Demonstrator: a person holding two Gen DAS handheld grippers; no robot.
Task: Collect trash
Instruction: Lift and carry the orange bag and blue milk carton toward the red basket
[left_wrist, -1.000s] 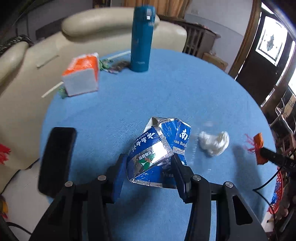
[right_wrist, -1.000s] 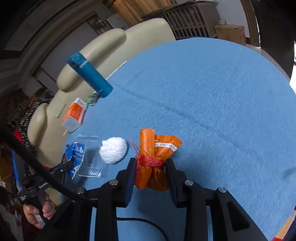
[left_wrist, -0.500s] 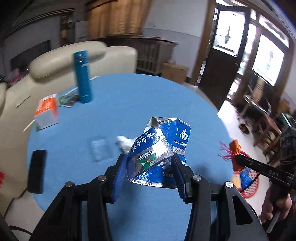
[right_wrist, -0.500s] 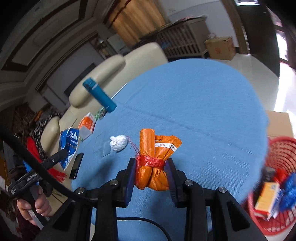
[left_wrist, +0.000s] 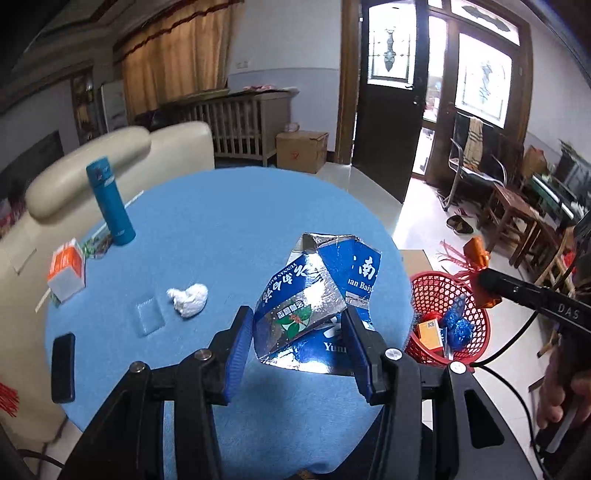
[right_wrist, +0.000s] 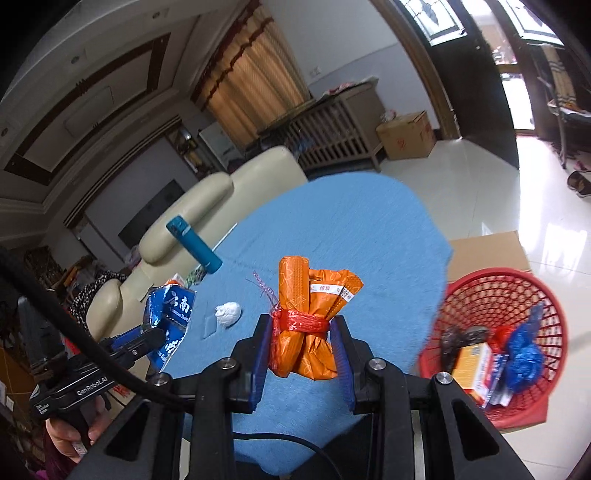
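Left wrist view: the left gripper (left_wrist: 297, 334) still pinches the flattened blue and silver carton (left_wrist: 317, 295) between its blue pads, now raised well above the blue round table (left_wrist: 221, 229), which has shrunk below since a second ago. Right wrist view: the right gripper (right_wrist: 301, 354) stays clamped on the orange wrapper bundle (right_wrist: 312, 317) tied with red netting. The red mesh basket (right_wrist: 517, 291), unseen a second ago, now sits beside the table with trash inside. A crumpled white tissue (left_wrist: 188, 299) and teal flask (left_wrist: 110, 201) remain on the table.
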